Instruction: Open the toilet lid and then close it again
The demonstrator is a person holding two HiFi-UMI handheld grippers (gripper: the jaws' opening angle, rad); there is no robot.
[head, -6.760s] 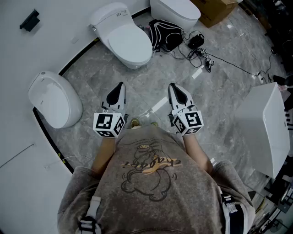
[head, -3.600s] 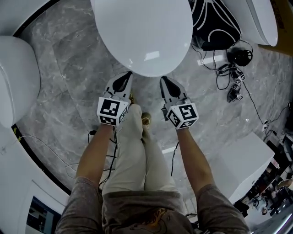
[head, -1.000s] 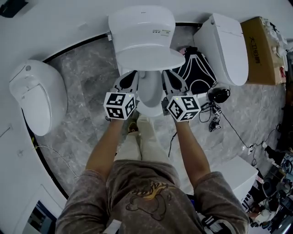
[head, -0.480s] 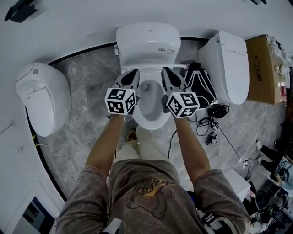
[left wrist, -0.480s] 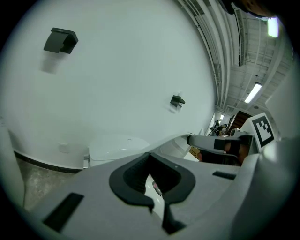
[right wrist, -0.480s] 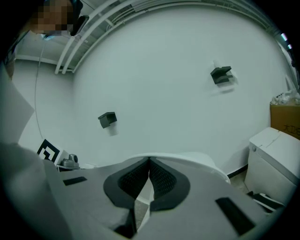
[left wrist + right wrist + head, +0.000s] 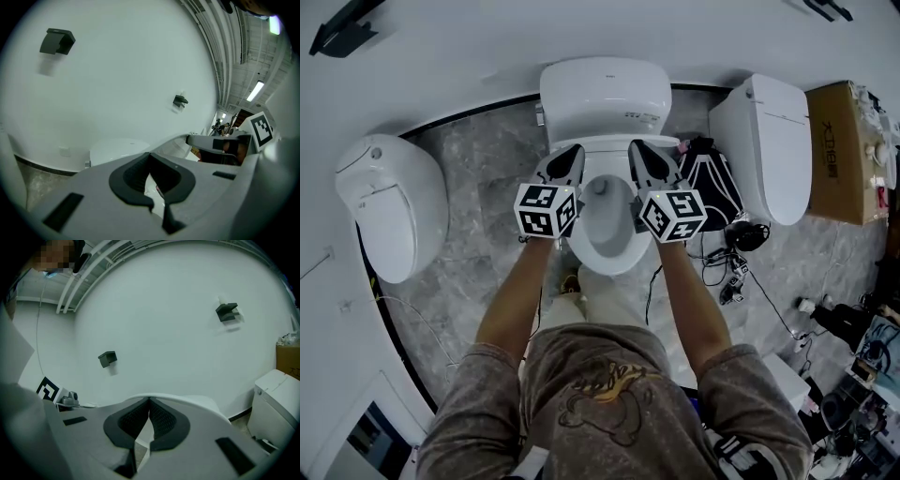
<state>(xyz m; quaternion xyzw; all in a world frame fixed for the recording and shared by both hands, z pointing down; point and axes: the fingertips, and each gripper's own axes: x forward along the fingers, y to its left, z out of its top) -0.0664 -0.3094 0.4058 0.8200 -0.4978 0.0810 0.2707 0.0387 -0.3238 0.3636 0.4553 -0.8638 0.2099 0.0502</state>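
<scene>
The white toilet stands in the middle of the head view with its lid point(image 7: 602, 94) raised upright against the wall. The seat ring and open bowl point(image 7: 605, 225) show below it. My left gripper point(image 7: 574, 150) and right gripper point(image 7: 635, 147) are held side by side over the bowl's rear, tips close to the foot of the lid. Both are shut with nothing between the fingers. In the left gripper view the shut left gripper point(image 7: 150, 161) points at the lid point(image 7: 117, 149). In the right gripper view the right gripper point(image 7: 149, 408) faces the lid point(image 7: 206, 406) and the wall.
A second toilet point(image 7: 389, 202) stands to the left and a third point(image 7: 769, 145) to the right. A black bag point(image 7: 710, 178) and cables point(image 7: 736, 272) lie on the grey floor right of the bowl. A cardboard box point(image 7: 848, 141) is at the far right. Dark brackets point(image 7: 227, 311) hang on the wall.
The lid went from closed to half raised to fully upright. Both grippers moved up and toward the wall with it; the bowl now shows whole.
</scene>
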